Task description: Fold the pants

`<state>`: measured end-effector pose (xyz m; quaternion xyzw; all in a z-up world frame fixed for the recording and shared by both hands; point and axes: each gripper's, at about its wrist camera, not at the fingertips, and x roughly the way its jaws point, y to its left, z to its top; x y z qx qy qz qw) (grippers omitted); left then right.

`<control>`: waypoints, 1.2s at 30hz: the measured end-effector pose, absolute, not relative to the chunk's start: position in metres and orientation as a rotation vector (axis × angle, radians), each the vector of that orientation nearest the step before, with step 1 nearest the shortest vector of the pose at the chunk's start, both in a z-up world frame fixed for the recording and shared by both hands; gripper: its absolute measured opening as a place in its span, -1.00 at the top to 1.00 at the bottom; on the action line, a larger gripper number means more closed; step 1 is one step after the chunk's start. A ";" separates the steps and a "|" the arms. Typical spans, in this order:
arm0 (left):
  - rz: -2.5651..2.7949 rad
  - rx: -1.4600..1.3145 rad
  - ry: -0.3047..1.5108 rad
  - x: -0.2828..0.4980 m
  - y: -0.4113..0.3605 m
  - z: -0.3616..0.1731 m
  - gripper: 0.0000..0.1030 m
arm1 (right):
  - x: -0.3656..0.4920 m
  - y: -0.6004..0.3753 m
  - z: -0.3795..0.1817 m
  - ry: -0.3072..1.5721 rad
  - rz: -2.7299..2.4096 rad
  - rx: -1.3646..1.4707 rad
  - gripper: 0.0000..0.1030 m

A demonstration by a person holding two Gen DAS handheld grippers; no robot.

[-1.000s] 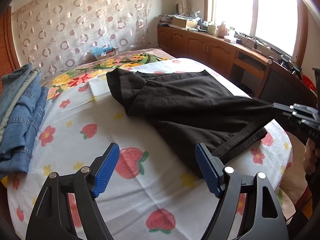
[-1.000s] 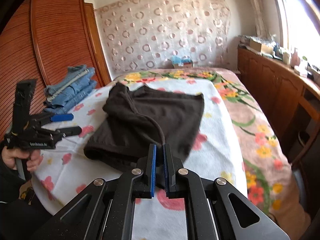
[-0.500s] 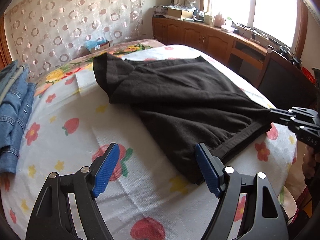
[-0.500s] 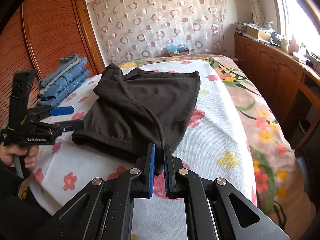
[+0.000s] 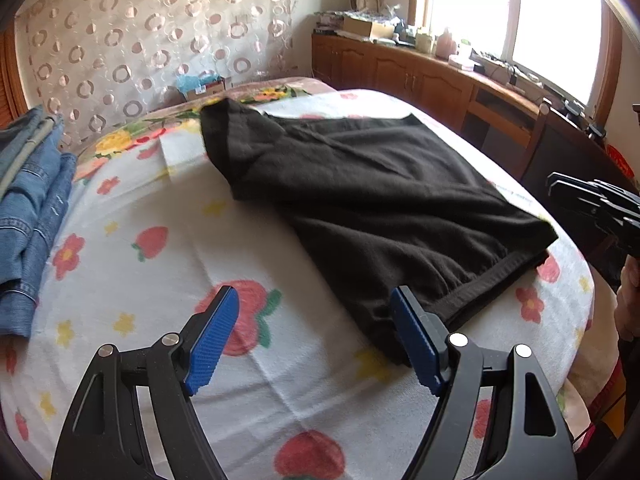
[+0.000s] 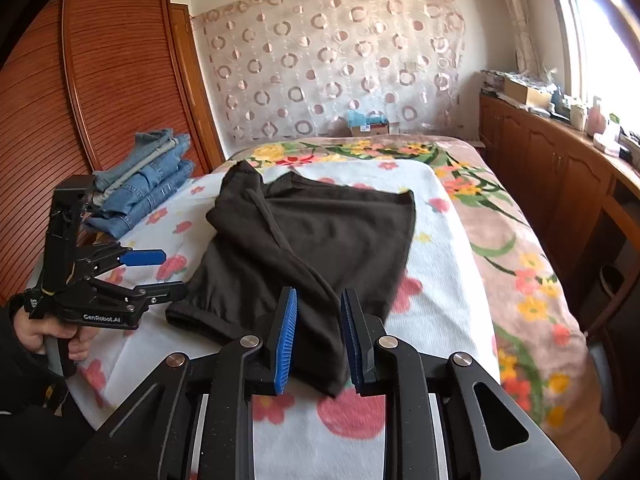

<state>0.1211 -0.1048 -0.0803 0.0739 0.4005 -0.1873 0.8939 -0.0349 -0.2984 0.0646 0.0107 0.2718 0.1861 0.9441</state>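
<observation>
**Right wrist view: pants on bed**

Black knit folded pants: lying on floral white bedsheet. Right gripper: jaws opening, pants corner between, unpressed. Left gripper: wide open, empty. Folded blue jeans stack: beside.

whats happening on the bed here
A person is folding black pants on a flowery bed sheet with tongs in each hand. The right tongs are opening, with a corner of the pants between their pads. The left tongs hang wide open and hold nothing. Folded jeans sit stacked to one side.
</observation>
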 end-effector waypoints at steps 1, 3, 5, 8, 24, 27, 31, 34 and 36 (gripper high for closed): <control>-0.383 0.147 0.822 0.121 -0.102 -0.077 -0.53 | -0.031 -0.294 0.066 0.552 0.382 0.014 0.47; -0.370 0.132 0.805 0.121 -0.095 -0.070 -0.53 | -0.023 -0.287 0.069 0.545 0.391 0.000 0.32; -0.357 0.118 0.790 0.123 -0.087 -0.064 -0.53 | -0.012 -0.280 0.071 0.542 0.409 -0.006 0.30; -0.336 0.109 0.769 0.126 -0.076 -0.055 -0.53 | 0.009 -0.267 0.076 0.545 0.444 -0.005 0.30; -0.271 0.056 0.743 0.135 -0.035 -0.049 -0.53 | 0.139 -0.225 0.054 0.681 0.517 -0.021 0.30; -0.267 0.047 0.751 0.135 -0.030 -0.053 -0.53 | 0.154 -0.220 0.049 0.717 0.525 -0.012 0.30; -0.266 0.043 0.757 0.134 -0.028 -0.056 -0.53 | 0.160 -0.209 0.050 0.731 0.540 -0.032 0.30; -0.266 0.043 0.761 0.134 -0.028 -0.058 -0.53 | 0.159 -0.198 0.051 0.745 0.544 -0.062 0.30; -0.268 0.043 0.763 0.133 -0.028 -0.058 -0.53 | 0.160 -0.197 0.053 0.752 0.541 -0.078 0.42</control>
